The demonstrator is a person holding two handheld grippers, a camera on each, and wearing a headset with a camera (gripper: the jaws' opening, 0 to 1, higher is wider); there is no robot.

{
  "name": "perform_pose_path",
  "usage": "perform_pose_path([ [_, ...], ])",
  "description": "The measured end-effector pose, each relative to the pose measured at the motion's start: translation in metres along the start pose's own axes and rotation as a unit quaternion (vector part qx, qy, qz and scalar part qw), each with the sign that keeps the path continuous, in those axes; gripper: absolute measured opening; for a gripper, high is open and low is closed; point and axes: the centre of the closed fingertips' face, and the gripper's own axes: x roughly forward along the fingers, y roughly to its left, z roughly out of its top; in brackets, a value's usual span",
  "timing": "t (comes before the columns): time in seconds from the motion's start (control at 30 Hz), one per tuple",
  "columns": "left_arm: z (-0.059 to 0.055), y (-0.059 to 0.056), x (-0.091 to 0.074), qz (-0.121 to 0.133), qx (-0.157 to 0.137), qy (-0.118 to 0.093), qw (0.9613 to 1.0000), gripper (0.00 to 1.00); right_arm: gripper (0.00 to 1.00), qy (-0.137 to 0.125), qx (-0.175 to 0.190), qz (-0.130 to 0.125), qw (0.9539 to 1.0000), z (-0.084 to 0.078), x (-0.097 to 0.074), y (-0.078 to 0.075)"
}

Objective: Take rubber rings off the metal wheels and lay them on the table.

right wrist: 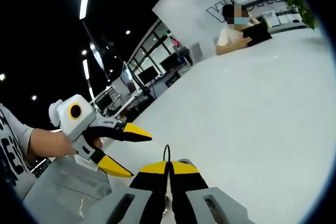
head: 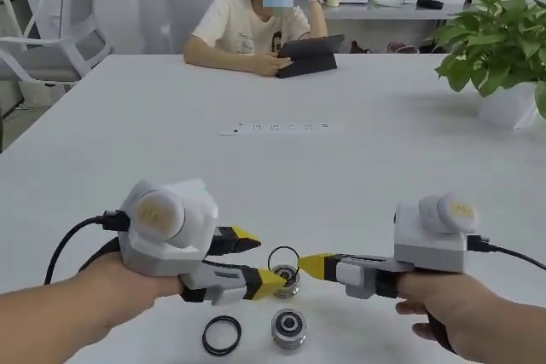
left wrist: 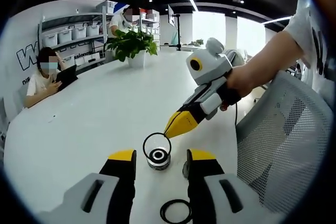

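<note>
A black rubber ring (head: 282, 255) (left wrist: 156, 142) stands on edge just above a small metal wheel (head: 287, 282) (left wrist: 158, 159), its lower edge at the wheel's top. My right gripper (head: 304, 265) (right wrist: 168, 168) is shut on this ring's side; from its own view the ring (right wrist: 167, 153) shows as a thin line above the jaws. My left gripper (head: 265, 259) (left wrist: 161, 156) is open, its yellow-tipped jaws on either side of the wheel. A second wheel (head: 288, 328) and a loose ring (head: 222, 334) (left wrist: 175, 211) lie on the white table (head: 171, 125) nearer me.
A person with a tablet (head: 309, 55) sits at the table's far edge. A potted plant (head: 499, 40) stands at the back right, and a flush socket strip (head: 277, 128) lies mid-table. A white chair (head: 72, 14) is at the back left.
</note>
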Motion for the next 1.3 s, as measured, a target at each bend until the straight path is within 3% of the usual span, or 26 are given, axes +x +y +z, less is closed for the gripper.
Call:
perform_pose_path([
  [0.4, 0.013, -0.005, -0.028, 0.001, -0.01, -0.027, 0.9996, 0.48, 0.0, -0.004, -0.004, 0.014, 0.9999, 0.005, -0.001, 0.014],
  [0.63, 0.014, -0.007, -0.042, 0.003, -0.008, -0.036, 0.9993, 0.55, 0.0, -0.002, -0.007, 0.023, 0.9997, 0.007, 0.0, 0.023],
  [1.17, 0.003, -0.013, -0.077, 0.014, -0.02, -0.042, 0.9988, 0.68, 0.0, 0.017, -0.011, 0.049, 0.9986, 0.005, 0.011, 0.041],
  [1.3, 0.0, -0.01, -0.084, 0.021, -0.021, -0.046, 0.9985, 0.72, 0.0, 0.024, -0.013, 0.055, 0.9981, 0.003, 0.015, 0.045],
])
